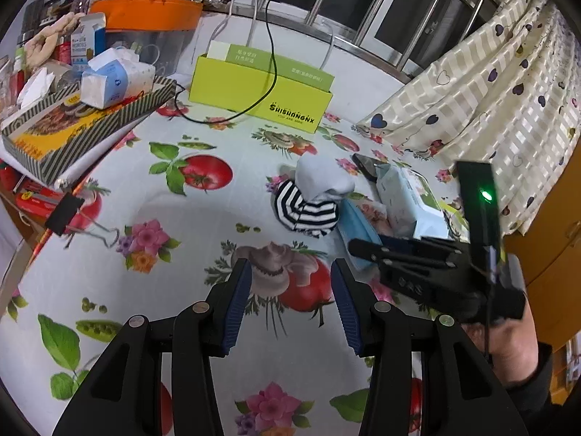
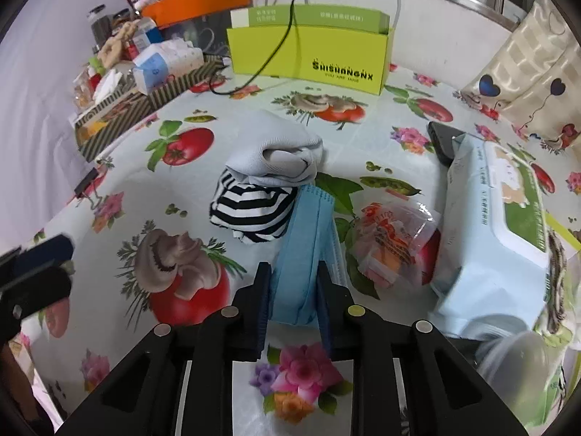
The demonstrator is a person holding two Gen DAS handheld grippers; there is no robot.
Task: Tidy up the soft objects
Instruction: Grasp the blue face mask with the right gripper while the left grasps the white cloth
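Blue pleated face mask point(image 2: 305, 250) lies flat on the desk point(image 2: 203, 189), its near end pinched between two black fingers, its far end touching a black-and-white striped sock bundle point(image 2: 250, 210). Pale grey rolled sock point(image 2: 279, 152) sits on top of the striped one, opening facing forward. All three cluster mid-desk.

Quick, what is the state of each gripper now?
Left gripper: open, holding nothing.
Right gripper: closed on the blue face mask.
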